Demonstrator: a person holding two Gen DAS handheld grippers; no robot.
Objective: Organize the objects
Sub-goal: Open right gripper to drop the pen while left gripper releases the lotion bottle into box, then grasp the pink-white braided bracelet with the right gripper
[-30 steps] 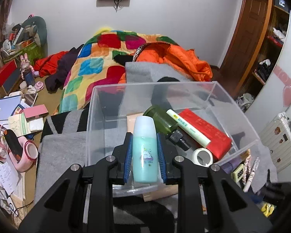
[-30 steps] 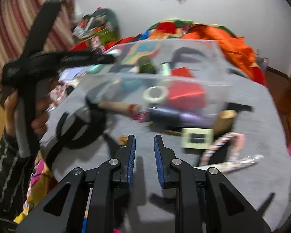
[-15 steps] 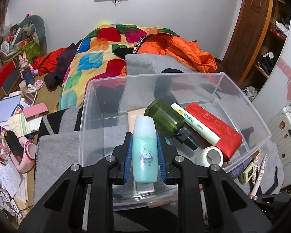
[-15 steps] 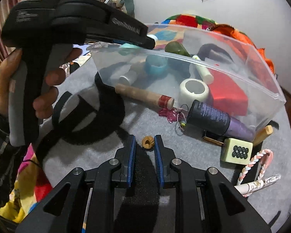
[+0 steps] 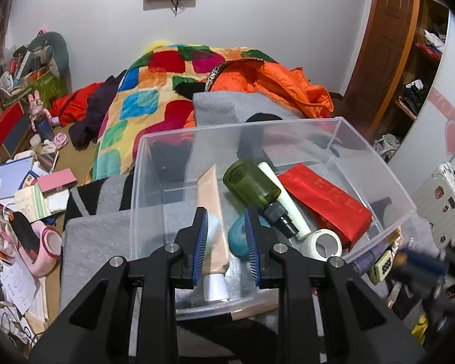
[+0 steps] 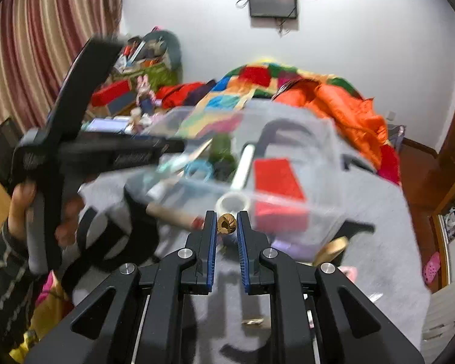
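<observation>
Between the pads of our right claw [image 6: 227, 224] sits a small brown nut [image 6: 226, 224], gripped above the grey blanket [image 6: 379, 227]. Our left claw [image 5: 226, 236] hangs empty, jaws apart, over the clear bin [image 5: 376, 163], where the teal bottle [image 5: 238, 236] lies.

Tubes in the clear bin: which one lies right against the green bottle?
The slim pale green tube, lying between the green bottle and the red packet. The fatter beige tube lies on the bottle's left.
</observation>
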